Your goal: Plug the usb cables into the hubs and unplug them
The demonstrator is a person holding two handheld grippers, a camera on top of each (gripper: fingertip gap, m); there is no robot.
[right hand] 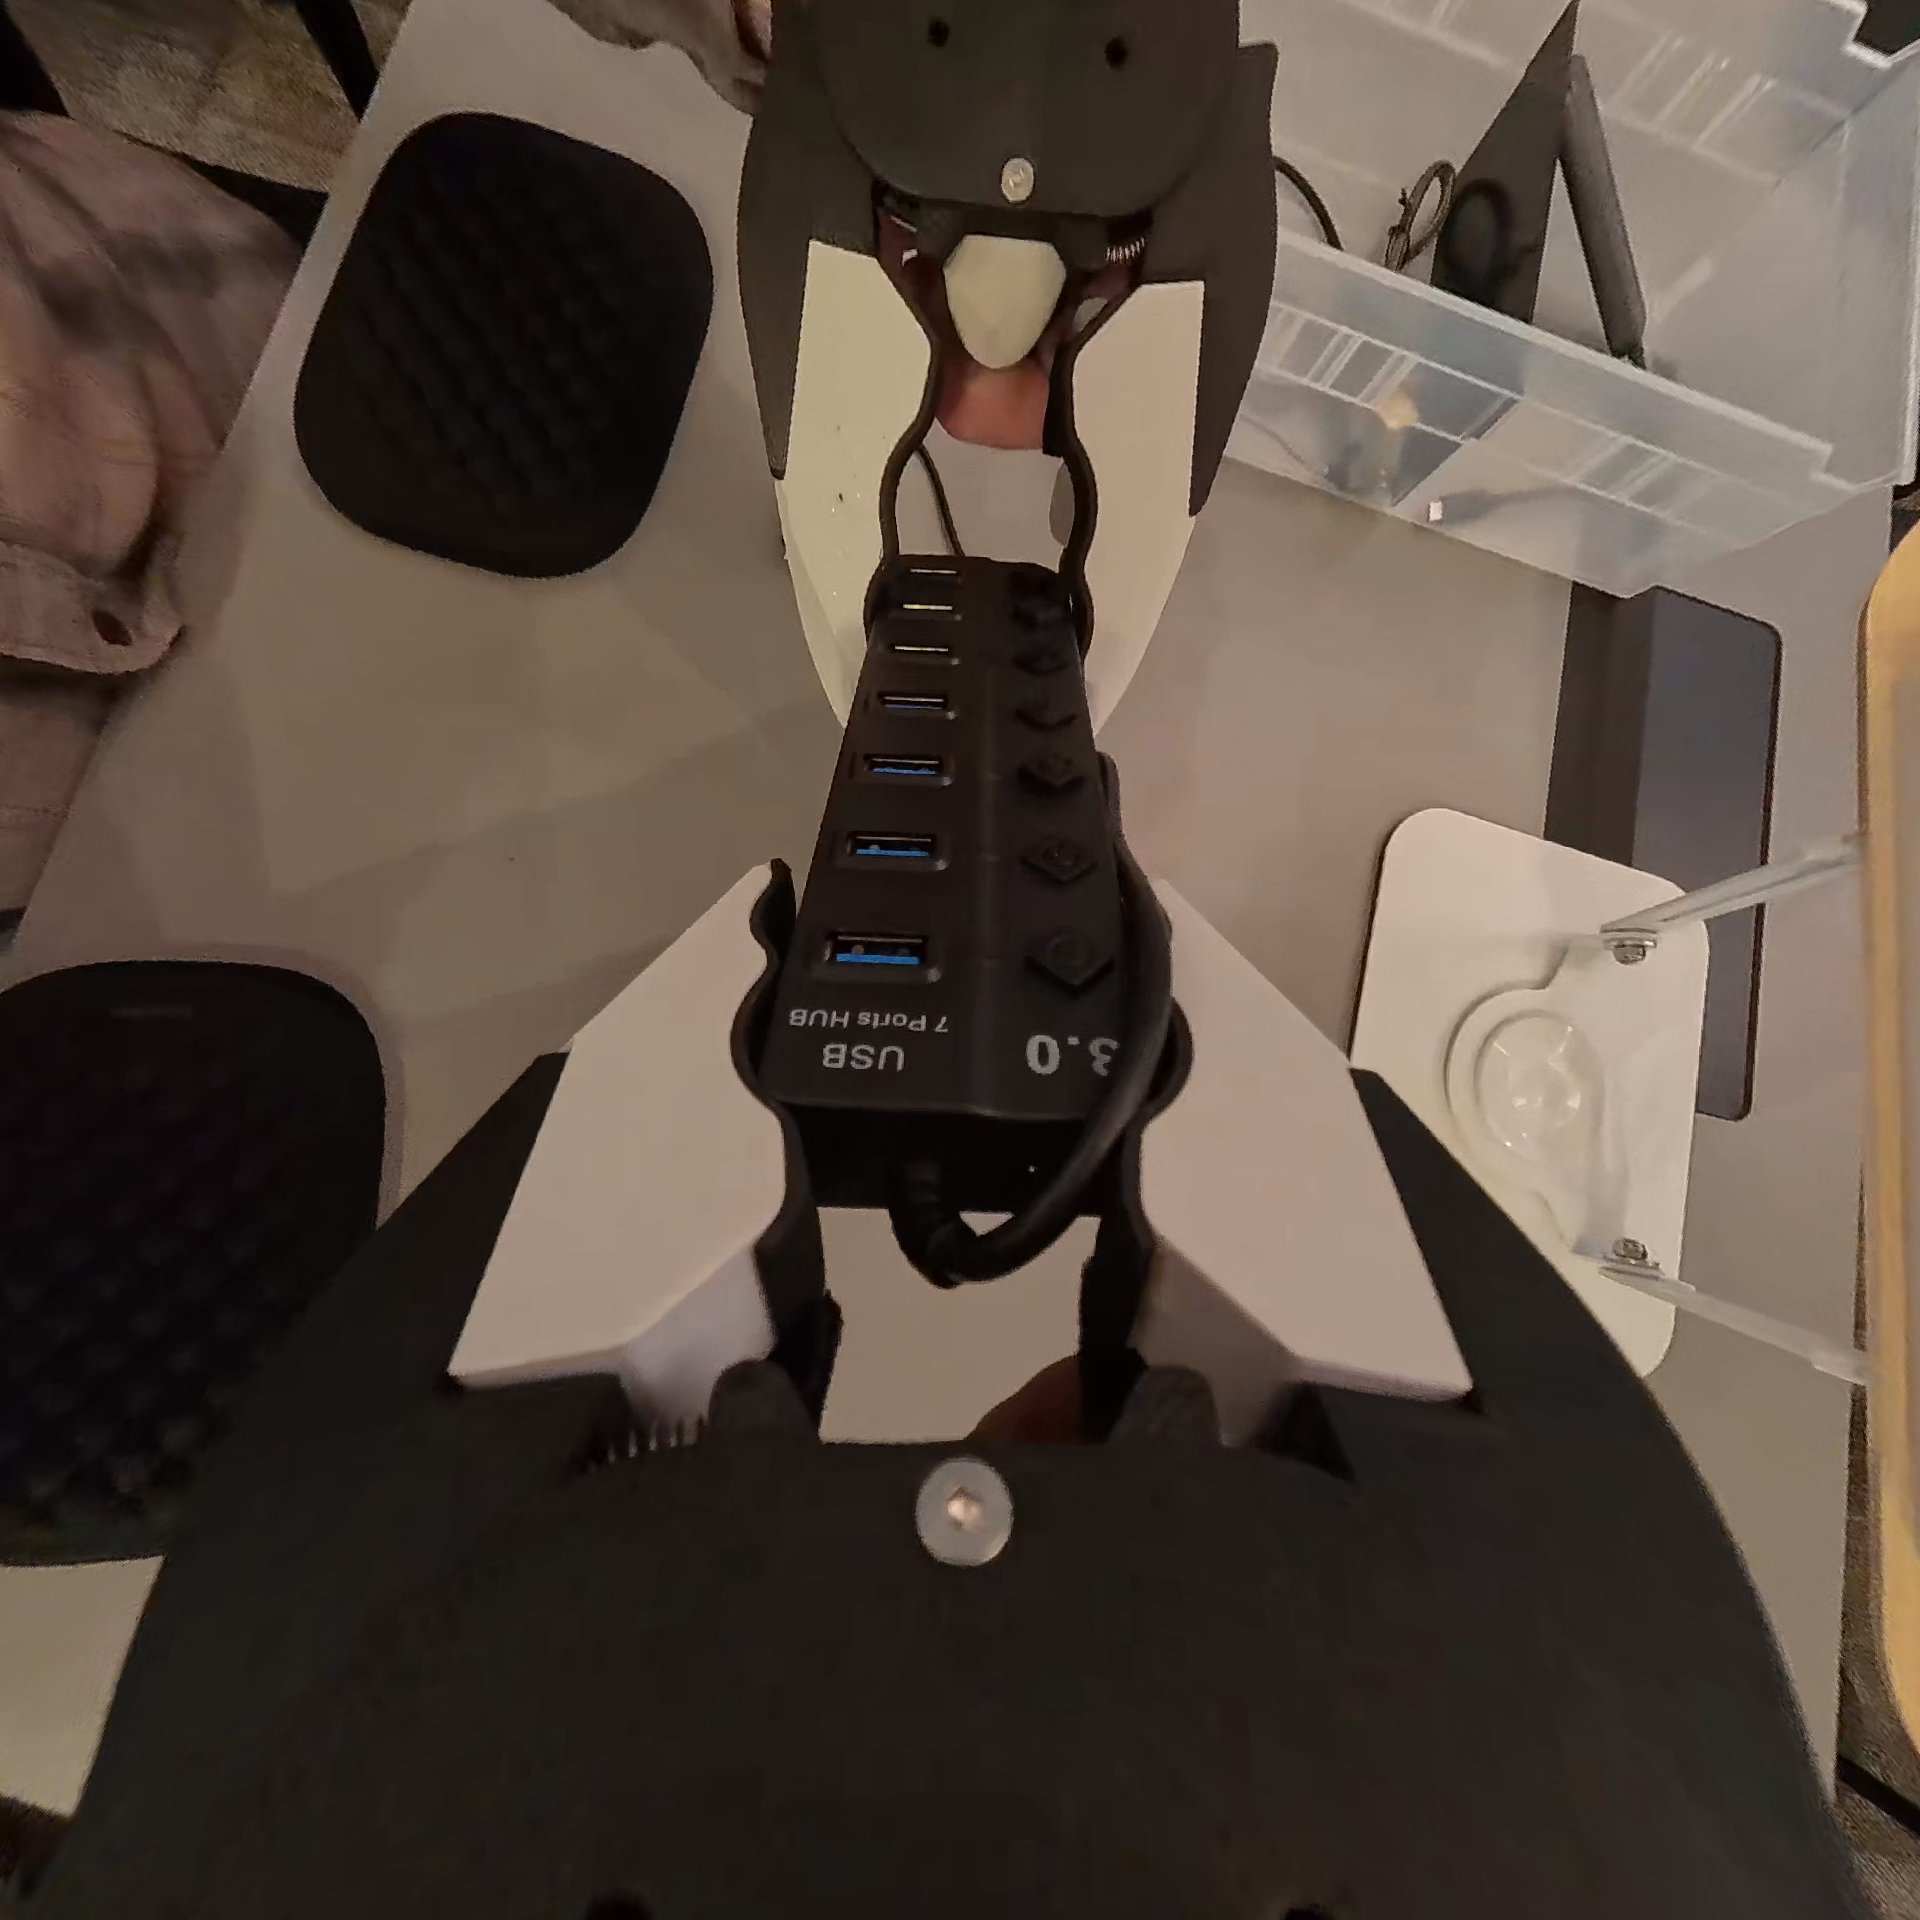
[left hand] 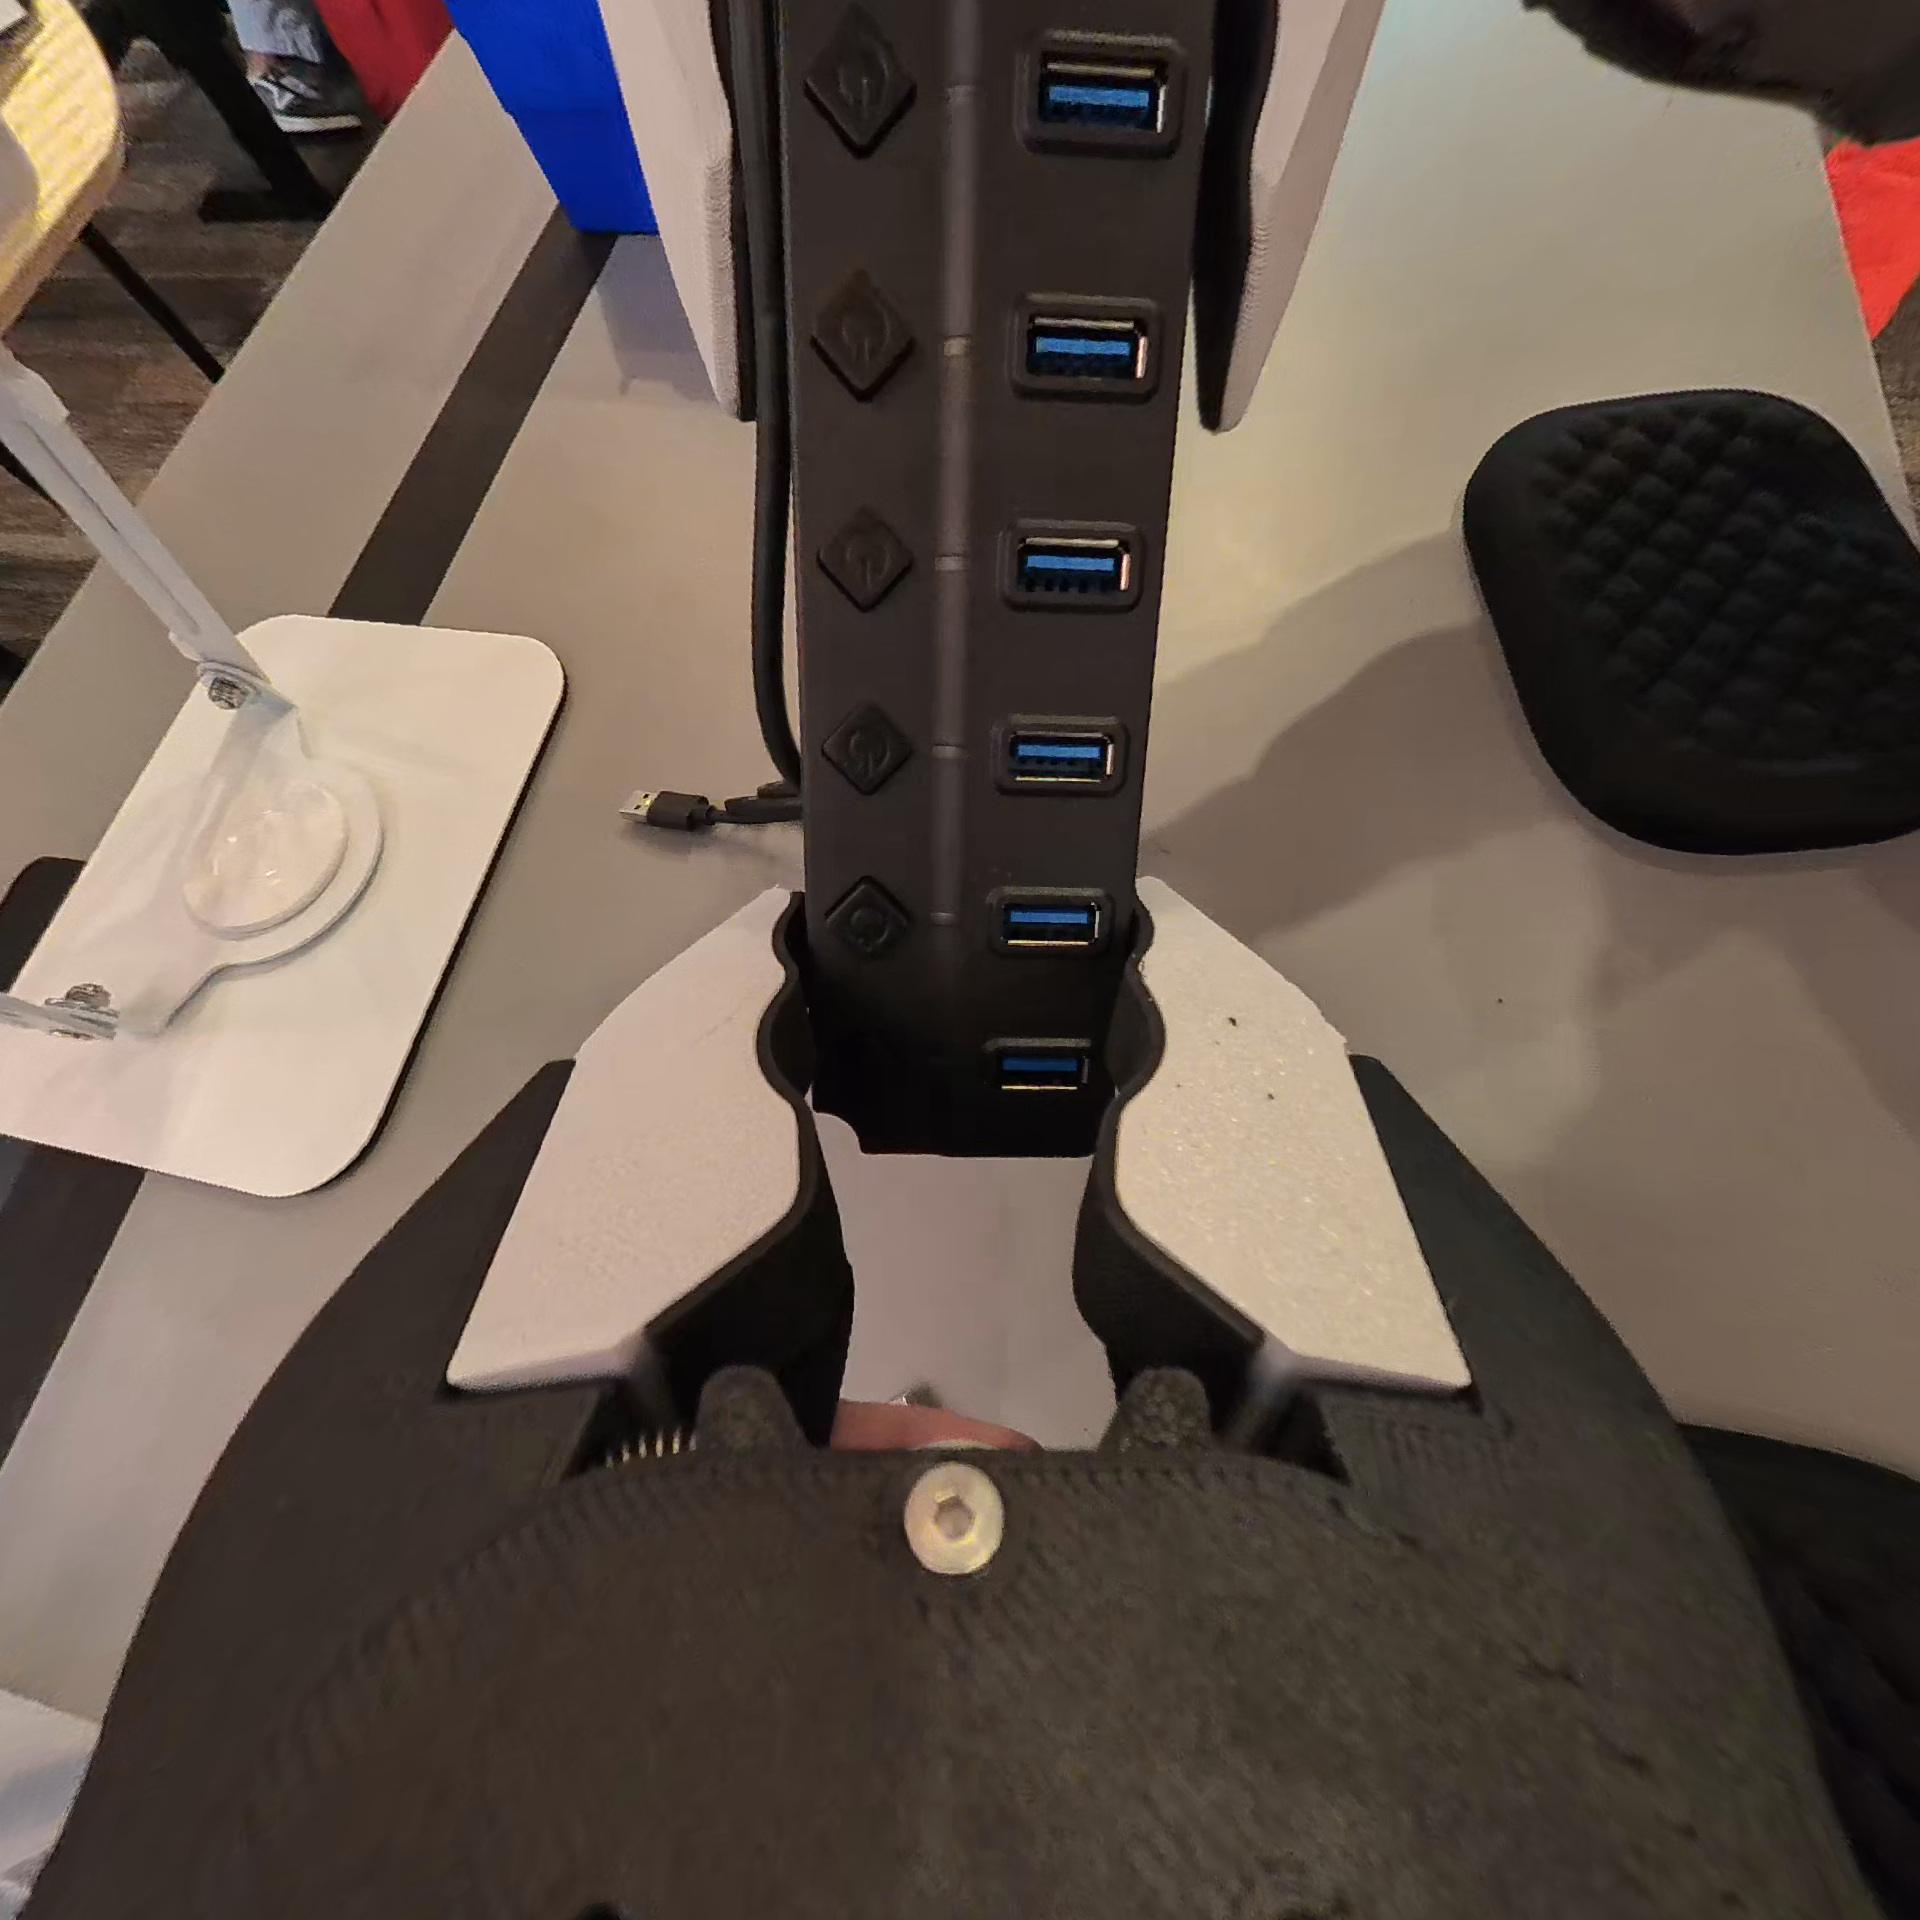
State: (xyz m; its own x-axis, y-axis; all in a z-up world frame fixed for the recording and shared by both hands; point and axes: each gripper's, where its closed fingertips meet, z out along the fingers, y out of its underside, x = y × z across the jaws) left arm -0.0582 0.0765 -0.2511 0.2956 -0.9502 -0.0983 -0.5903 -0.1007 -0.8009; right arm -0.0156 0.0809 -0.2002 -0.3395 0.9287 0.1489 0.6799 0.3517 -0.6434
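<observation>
Between our two claws, above the grey worktop point(left hand: 1351, 987), we hold one black hub point(left hand: 977, 582): the left claw point(left hand: 961, 997) is closed on one end, the right claw point(right hand: 961, 997) on the other, cabled end. Only the left view shows the loose USB plug point(left hand: 665, 808) lying on the worktop; only the right view shows two black pads point(right hand: 499, 343) and a clear bin point(right hand: 1558, 343).

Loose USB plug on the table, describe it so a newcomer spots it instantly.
Start at the grey table and the long black hub held at both ends by the left gripper and right gripper. Just left of the hub, near the white stand base, lies the USB plug. It is the only small silver-tipped connector there, on a black cable, plugged into nothing.
</observation>
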